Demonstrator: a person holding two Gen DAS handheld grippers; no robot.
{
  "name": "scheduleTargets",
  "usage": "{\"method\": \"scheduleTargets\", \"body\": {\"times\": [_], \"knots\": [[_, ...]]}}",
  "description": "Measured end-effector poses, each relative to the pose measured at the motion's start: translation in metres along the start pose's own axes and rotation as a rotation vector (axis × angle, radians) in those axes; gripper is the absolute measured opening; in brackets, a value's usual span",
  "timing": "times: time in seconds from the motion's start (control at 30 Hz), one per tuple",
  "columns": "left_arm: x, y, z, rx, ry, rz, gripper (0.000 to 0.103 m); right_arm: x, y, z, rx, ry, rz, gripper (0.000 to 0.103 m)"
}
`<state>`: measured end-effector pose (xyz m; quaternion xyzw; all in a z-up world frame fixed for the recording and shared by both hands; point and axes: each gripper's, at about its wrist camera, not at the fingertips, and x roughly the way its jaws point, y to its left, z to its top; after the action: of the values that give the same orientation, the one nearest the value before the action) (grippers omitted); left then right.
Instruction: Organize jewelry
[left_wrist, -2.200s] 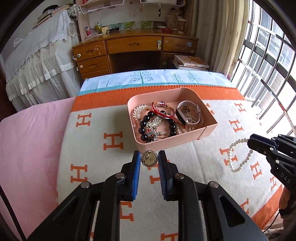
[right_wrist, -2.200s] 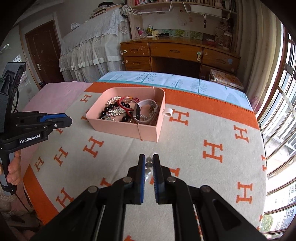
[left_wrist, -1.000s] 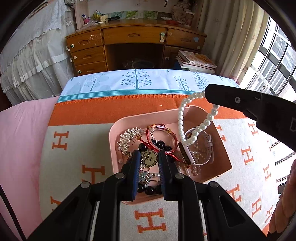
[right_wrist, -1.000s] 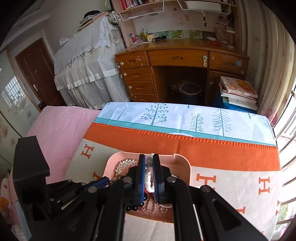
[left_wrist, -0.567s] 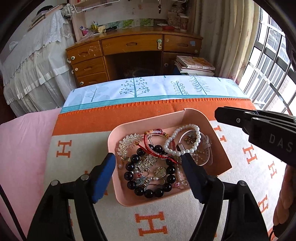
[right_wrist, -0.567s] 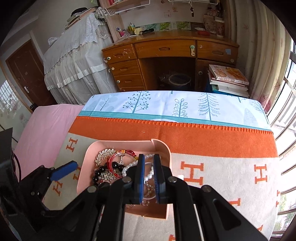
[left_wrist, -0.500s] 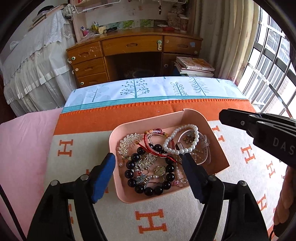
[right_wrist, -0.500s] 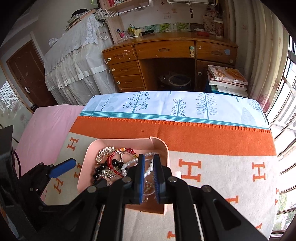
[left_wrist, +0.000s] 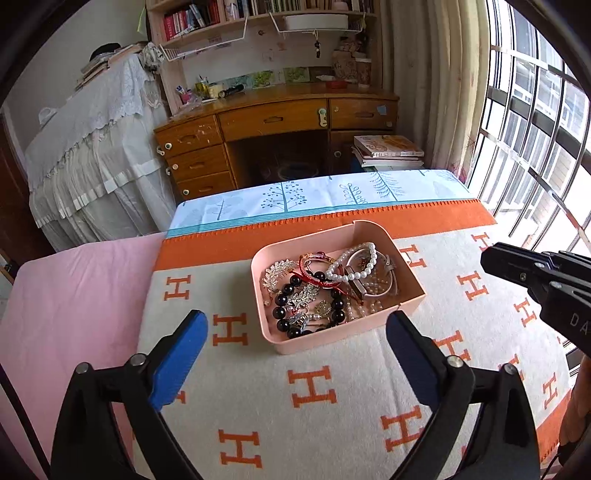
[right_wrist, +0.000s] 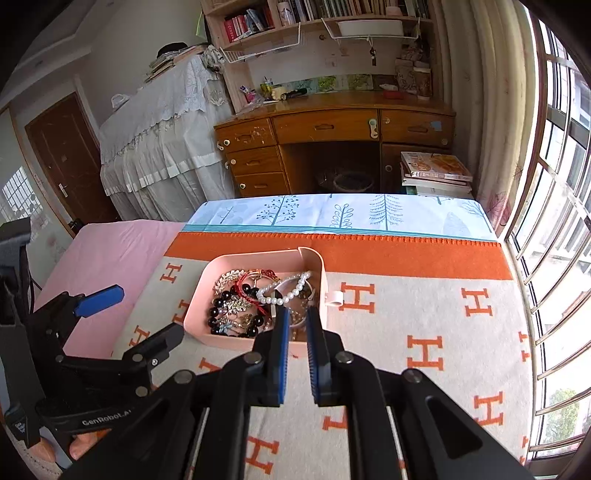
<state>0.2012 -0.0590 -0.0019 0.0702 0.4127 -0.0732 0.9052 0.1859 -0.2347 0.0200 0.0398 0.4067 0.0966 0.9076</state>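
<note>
A pink tray (left_wrist: 410, 300) (right_wrist: 194, 304) on the H-patterned blanket holds several pieces of jewelry. A white pearl bracelet (left_wrist: 354, 261) (right_wrist: 286, 290) lies on top at its right, a black bead bracelet (left_wrist: 291, 295) (right_wrist: 221, 314) at its left, with a gold pendant (left_wrist: 322, 307) among the beads. My left gripper (left_wrist: 295, 332) is wide open and empty, pulled back in front of the tray. My right gripper (right_wrist: 295, 325) is slightly open and empty, just before the tray's near right wall; it also shows in the left wrist view (left_wrist: 543, 280).
The orange-and-cream blanket (left_wrist: 332, 398) covers the bed, with a pink sheet (left_wrist: 74, 295) at the left. A wooden desk (left_wrist: 277, 140), stacked books (right_wrist: 436, 173) and a cloth-covered shelf stand beyond. A barred window (right_wrist: 554, 221) is at the right.
Both grippers carried their pieces over the tray and let go: the gold pendant and the pearl bracelet now lie in it. Both grippers have since drawn back toward me.
</note>
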Motion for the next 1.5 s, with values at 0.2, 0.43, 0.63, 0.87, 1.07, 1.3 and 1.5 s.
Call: {"method": "scheduleTargets", "body": {"times": [0.2, 0.43, 0.63, 0.87, 1.07, 1.3, 1.5], "knots": [[-0.038, -0.010, -0.026, 0.013, -0.044, 0.114, 0.102, -0.035, 0.003, -0.038, -0.006, -0.052, -0.043, 0.042], [-0.058, -0.023, -0.063, -0.015, -0.022, 0.080, 0.102, -0.061, 0.006, -0.078, 0.020, -0.043, -0.037, 0.043], [-0.078, -0.028, -0.081, -0.076, -0.022, 0.042, 0.102, -0.082, 0.011, -0.106, 0.038, -0.046, -0.032, 0.051], [-0.099, -0.030, -0.085, -0.101, -0.055, 0.041, 0.102, -0.105, 0.016, -0.122, 0.071, -0.103, -0.062, 0.053], [-0.103, -0.036, -0.089, -0.102, -0.049, 0.030, 0.102, -0.110, 0.017, -0.123, 0.070, -0.116, -0.079, 0.053], [-0.106, -0.034, -0.091, -0.118, -0.054, 0.032, 0.102, -0.110, 0.024, -0.123, 0.040, -0.123, -0.092, 0.053], [-0.105, -0.032, -0.090, -0.122, -0.052, 0.034, 0.102, -0.111, 0.027, -0.124, 0.032, -0.129, -0.088, 0.053]]}}
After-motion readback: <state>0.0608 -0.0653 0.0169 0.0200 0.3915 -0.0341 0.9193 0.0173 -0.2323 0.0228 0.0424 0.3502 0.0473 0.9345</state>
